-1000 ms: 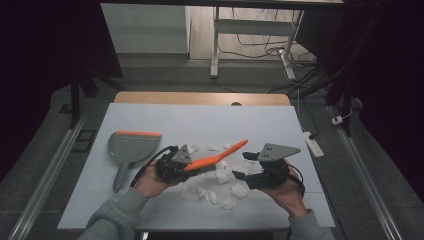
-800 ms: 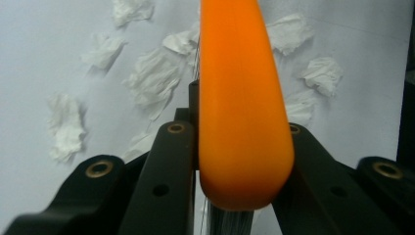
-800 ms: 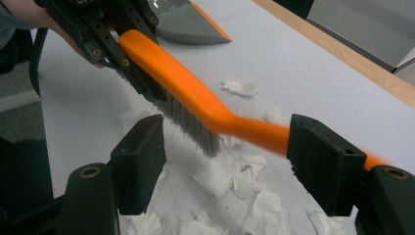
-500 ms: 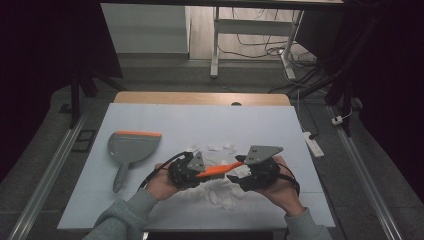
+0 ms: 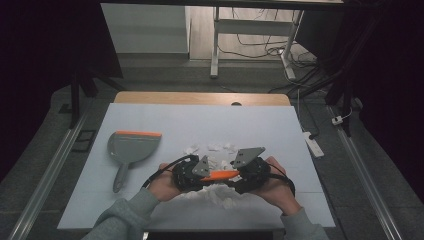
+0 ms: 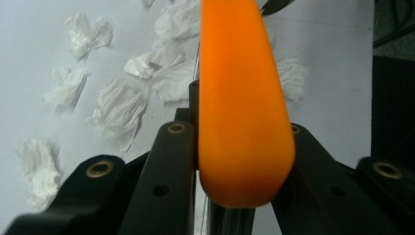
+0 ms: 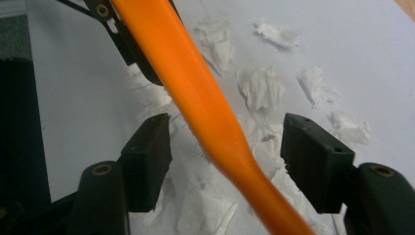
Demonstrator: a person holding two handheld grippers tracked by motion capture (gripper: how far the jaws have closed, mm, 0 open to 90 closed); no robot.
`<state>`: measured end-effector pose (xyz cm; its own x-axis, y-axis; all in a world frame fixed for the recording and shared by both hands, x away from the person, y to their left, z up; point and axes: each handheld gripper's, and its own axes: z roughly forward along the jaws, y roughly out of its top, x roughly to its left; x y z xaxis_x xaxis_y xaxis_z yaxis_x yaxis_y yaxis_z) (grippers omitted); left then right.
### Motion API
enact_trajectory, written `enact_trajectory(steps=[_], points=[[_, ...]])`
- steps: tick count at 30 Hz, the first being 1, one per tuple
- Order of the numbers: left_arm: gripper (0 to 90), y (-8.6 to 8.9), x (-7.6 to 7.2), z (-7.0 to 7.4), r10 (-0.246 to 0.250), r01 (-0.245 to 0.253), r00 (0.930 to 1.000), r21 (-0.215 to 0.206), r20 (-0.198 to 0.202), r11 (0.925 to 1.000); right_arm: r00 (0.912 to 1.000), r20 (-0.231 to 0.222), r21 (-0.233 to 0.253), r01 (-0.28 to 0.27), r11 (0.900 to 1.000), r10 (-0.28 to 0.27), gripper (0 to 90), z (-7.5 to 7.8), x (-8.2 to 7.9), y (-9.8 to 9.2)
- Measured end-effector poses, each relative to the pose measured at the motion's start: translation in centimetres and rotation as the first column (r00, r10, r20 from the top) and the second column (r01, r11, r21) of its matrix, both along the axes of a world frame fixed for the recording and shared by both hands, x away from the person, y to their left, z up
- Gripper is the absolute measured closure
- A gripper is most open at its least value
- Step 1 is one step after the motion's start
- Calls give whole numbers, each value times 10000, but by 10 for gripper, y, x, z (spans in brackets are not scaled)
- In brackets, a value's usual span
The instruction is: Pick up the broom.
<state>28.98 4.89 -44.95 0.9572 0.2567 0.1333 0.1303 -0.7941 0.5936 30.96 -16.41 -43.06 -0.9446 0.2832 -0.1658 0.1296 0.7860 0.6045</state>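
**Orange brush handle held between both tongs above the paper scraps**

The left tongs [image 5: 212, 176] are clamped on the broad rounded end of the orange brush handle [image 6: 240, 103]; in the left gripper view both black jaws press against its sides. The right tongs [image 7: 227, 161] stand wide apart around the narrower part of the same handle, with clear gaps on both sides and neither jaw touching it.

In the high view the handle [image 5: 220, 175] lies roughly level between the two tongs, near the front edge of the desk [image 5: 280, 130]. The right tongs [image 5: 235, 176] face the left ones closely across it.

Crumpled white paper scraps [image 5: 216, 192] lie on the desk directly beneath the handle, with more just beyond it. A grey dustpan with an orange lip [image 5: 131, 148] rests flat on the desk, well apart to the left.
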Motion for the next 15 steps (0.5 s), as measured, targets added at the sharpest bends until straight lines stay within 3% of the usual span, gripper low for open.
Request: enact_trajectory(steps=[3,6,13,15], points=[[782,-2,-1,2,-119,119,9999,22,-1,9999,9999,41,-149,-107,9998,107,456,-1,-1,0],[782,-3,-2,3,-287,287,9996,28,43,9996,9980,195,-301,-589,9978,595,555,-1,-5,-1],[782,-4,-3,2,-692,692,9976,111,8,9975,9914,-214,-547,-1298,9900,1288,645,-7,-5,-1],[781,-4,-4,1,-781,782,9969,86,-67,9969,9861,-230,-711,-1658,9836,1646,664,-9,-7,-1]])
